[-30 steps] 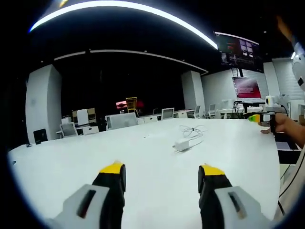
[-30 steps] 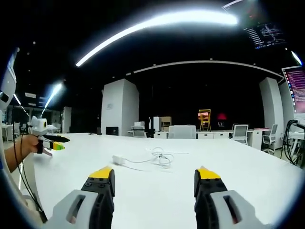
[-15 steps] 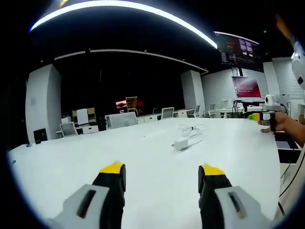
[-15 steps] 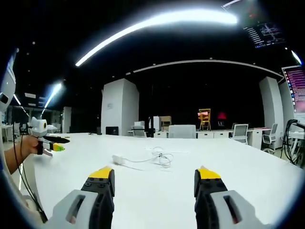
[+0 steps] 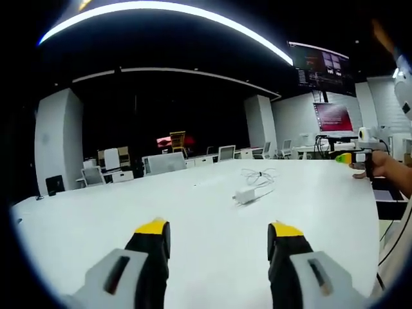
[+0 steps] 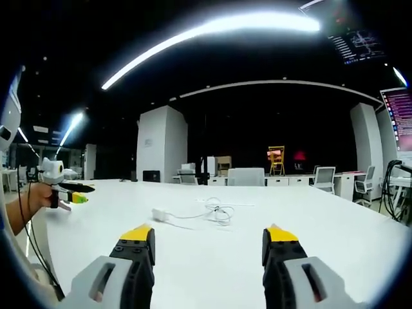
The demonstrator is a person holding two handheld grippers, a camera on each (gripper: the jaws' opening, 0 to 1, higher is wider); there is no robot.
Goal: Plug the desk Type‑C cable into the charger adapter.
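Both grippers (image 5: 219,238) (image 6: 210,241) gape above table (image 5: 96,219); adapter (image 5: 245,195), seemingly cabled, beyond.

A dim office: curved ceiling light strips (image 6: 212,29), white pillars (image 5: 59,138), desks with chairs (image 5: 164,162), wall screens (image 5: 333,117).

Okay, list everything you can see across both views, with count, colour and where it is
Table: one, white, spans both views.
Charger adapter: one, white, mid-table, ahead of both tools.
Cable: one, white, loosely coiled beside the adapter; whether it is plugged in is too small to tell.
Office chairs: several, pale, along the far desks.
Yellow chair: one, far back.
Wall screens: a few, reddish and dark, at the right of the left gripper view.
Left tool: one, black jaws with yellow tips, open, empty.
Right tool: same colours, open, empty.
Person's hand: holding the left tool.
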